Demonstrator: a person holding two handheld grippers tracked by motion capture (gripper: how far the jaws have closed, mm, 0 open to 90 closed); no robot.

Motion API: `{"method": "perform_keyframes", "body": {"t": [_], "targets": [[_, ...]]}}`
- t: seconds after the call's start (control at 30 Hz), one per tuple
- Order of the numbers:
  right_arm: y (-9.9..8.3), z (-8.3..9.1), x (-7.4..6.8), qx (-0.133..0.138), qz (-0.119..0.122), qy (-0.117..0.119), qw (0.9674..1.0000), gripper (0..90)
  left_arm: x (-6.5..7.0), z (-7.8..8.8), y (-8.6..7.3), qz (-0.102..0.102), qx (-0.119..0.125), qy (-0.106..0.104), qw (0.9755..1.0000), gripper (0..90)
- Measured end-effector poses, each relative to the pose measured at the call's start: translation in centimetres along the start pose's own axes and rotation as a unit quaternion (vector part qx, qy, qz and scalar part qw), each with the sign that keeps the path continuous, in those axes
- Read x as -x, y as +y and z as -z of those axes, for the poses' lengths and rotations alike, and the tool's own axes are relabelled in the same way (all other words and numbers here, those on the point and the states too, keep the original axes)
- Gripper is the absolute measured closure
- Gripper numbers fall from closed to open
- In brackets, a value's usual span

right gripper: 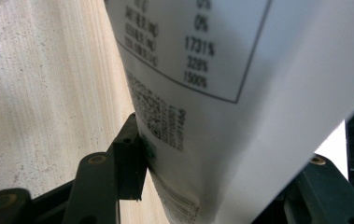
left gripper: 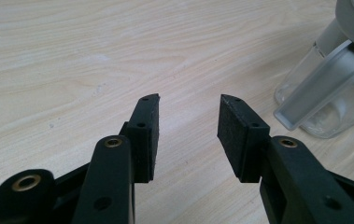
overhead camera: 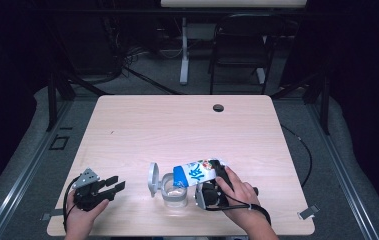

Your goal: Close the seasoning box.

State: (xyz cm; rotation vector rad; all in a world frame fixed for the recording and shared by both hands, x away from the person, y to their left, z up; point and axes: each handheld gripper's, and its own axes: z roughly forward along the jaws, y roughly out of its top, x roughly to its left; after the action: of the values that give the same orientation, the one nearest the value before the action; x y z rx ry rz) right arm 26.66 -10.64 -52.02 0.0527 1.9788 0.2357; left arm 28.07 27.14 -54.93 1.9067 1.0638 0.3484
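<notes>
Between the black jaws of the right tool (right gripper: pixel 212 186) sits a white, blue-labelled milk carton (overhead camera: pixel 197 172), clamped by its lower end; in the right gripper view the left pad presses the carton's printed side, while the right pad is hidden behind the carton's white wall. Print on that side is too blurred to read beyond a few percent figures. From the high view the carton lies tipped nearly level, its blue end over the mouth of a clear plastic jug with a grey hinged lid (overhead camera: pixel 169 189) standing open; whether anything pours is too small to tell. The person's right hand (overhead camera: pixel 239 192) covers most of that tool. Off to the left, well apart, the left tool (left gripper: pixel 187 135) hangs released, nothing between its pads, over the pale wooden worktop (overhead camera: pixel 177 125). The jug is cut off at the left gripper view's right edge.
</notes>
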Motion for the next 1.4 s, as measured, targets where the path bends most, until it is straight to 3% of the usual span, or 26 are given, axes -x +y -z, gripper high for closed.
{"method": "perform_keyframes", "body": {"t": [0.33, 0.4, 0.47, 1.2, 1.4], "targets": [[0.15, -0.22, -0.37, 0.008, 0.007, 0.005, 0.9999, 48.4, -0.04, 0.14, 0.07, 0.000, -0.004, -0.001, 1.0000, 59.2], [0.21, -0.28, -0.72, 0.008, 0.028, 0.007, 0.9995, 49.5, -0.05, 0.15, 0.07, 0.000, -0.004, -0.001, 1.0000, 59.2], [0.14, -0.31, -0.79, 0.009, 0.019, 0.014, 0.9997, 49.6, -0.05, 0.09, 0.03, 0.001, 0.000, 0.000, 1.0000, 59.1], [0.09, 0.22, -0.76, 0.006, 0.079, -0.019, 0.9967, 49.7, -0.09, 0.03, -0.01, 0.001, -0.003, -0.001, 1.0000, 59.0], [0.10, 0.14, -0.74, 0.010, 0.083, -0.020, 0.9963, 49.7, -0.17, 0.09, -0.02, 0.001, -0.005, 0.002, 1.0000, 59.0]]}}
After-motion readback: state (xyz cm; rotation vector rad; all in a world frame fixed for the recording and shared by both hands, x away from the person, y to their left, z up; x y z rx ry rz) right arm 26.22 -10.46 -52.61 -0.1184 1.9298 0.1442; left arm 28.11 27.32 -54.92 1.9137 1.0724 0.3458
